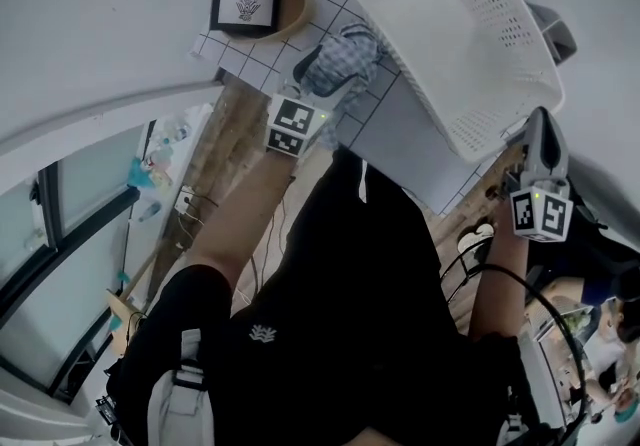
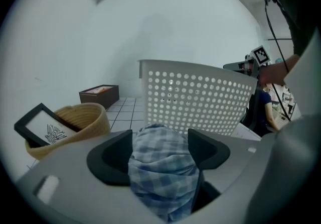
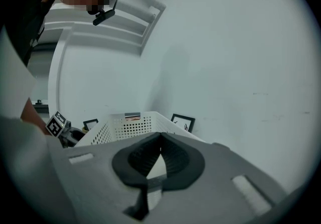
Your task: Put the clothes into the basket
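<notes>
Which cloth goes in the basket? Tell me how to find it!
Look for the big white basket full of little holes. Right beside its wall is the left gripper, its jaws opening with a bunched-up cloth between them. The cloth is the only soft thing with blue-and-white checks; the woven bowl nearby is plain tan and stiff.

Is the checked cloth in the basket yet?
No, the blue checked cloth sits between the left gripper's opening fingers, outside the white basket.

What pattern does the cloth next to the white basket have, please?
Blue-and-white check on the cloth, clearest in the left gripper view.
</notes>
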